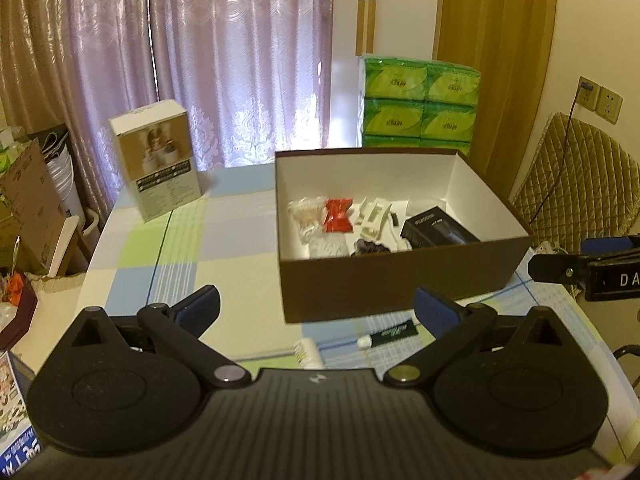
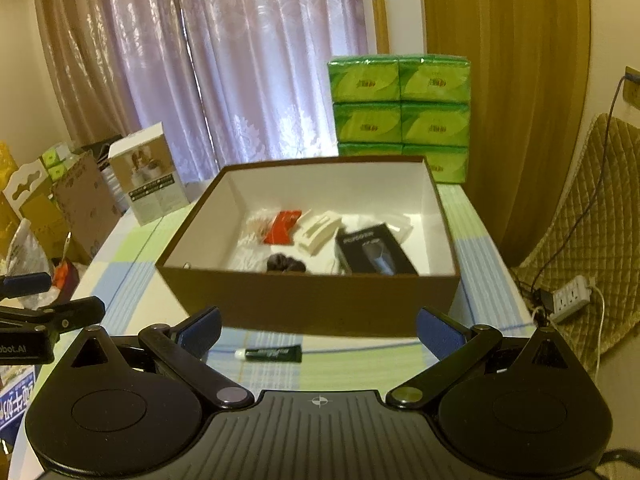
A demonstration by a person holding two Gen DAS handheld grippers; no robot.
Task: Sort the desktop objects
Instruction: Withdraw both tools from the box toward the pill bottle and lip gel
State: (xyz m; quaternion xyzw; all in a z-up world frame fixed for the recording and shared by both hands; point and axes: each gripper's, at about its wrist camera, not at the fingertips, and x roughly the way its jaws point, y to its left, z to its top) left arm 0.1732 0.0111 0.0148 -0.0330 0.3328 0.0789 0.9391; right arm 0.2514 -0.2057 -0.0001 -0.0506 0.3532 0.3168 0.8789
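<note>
Left gripper: jaws spread wide, holding nothing, touching nothing, with a white packet and a dark tube on the cloth between the fingers and the brown box just beyond. Right gripper: jaws likewise spread wide and empty, tube lying between them toward the left finger, box just ahead holding assorted items.

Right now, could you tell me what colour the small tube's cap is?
White, on a dark green tube; clearest in the right wrist view.
</note>
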